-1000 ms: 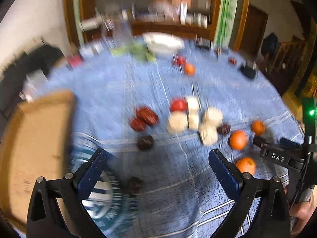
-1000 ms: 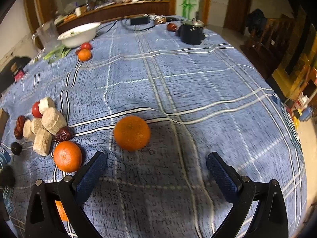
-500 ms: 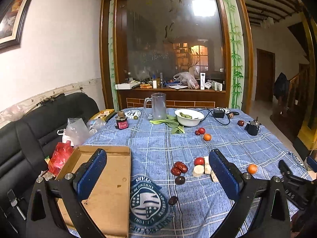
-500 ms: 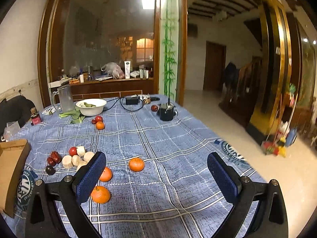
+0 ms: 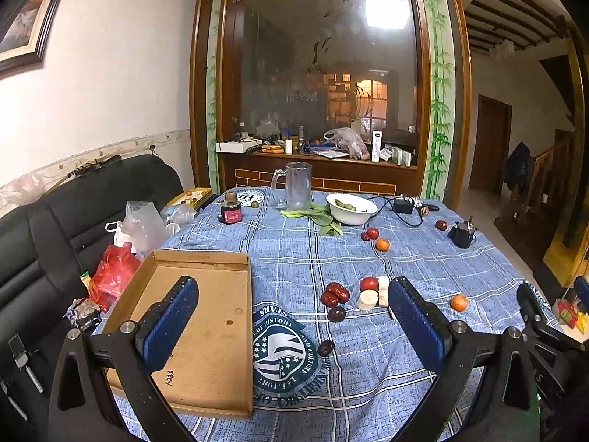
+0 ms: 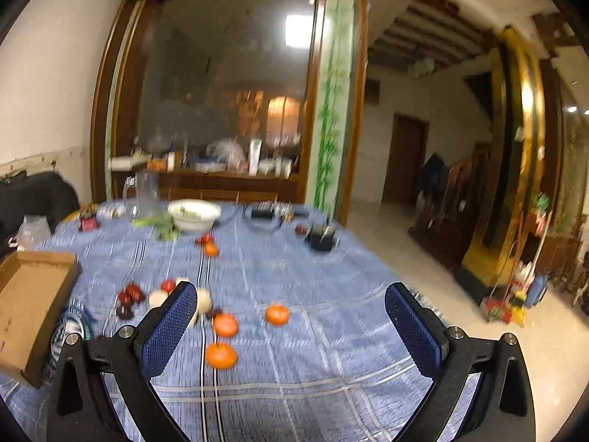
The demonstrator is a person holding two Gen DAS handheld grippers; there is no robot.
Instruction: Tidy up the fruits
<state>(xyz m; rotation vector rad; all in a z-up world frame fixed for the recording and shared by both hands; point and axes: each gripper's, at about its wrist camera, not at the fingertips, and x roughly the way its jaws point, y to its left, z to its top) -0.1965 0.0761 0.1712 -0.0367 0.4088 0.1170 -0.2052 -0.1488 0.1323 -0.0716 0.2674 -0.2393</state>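
Fruit lies scattered on the blue checked tablecloth (image 5: 294, 258): red dates (image 5: 334, 293), a tomato (image 5: 369, 283), pale root pieces (image 5: 367, 300), dark fruits (image 5: 336, 313) and an orange (image 5: 458, 302). Three oranges (image 6: 221, 355) lie near the front in the blurred right wrist view. An empty cardboard tray (image 5: 206, 316) sits at the left, also seen in the right wrist view (image 6: 29, 305). My left gripper (image 5: 291, 316) is open and empty, held above the table. My right gripper (image 6: 287, 316) is open and empty too; its body shows at the left wrist view's right edge (image 5: 541, 331).
At the far end stand a glass jug (image 5: 297, 185), a white bowl (image 5: 351, 209) with greens, a red-labelled jar (image 5: 231, 213), more small fruit (image 5: 372, 234), a charger cable (image 5: 403, 206) and a black object (image 5: 462, 235). A black sofa with plastic bags (image 5: 114, 272) borders the left.
Both grippers have risen and drawn back from close over the fruit, so the whole table shows. The right view keeps shifting, blurred. Both stay open; no fruit has moved.
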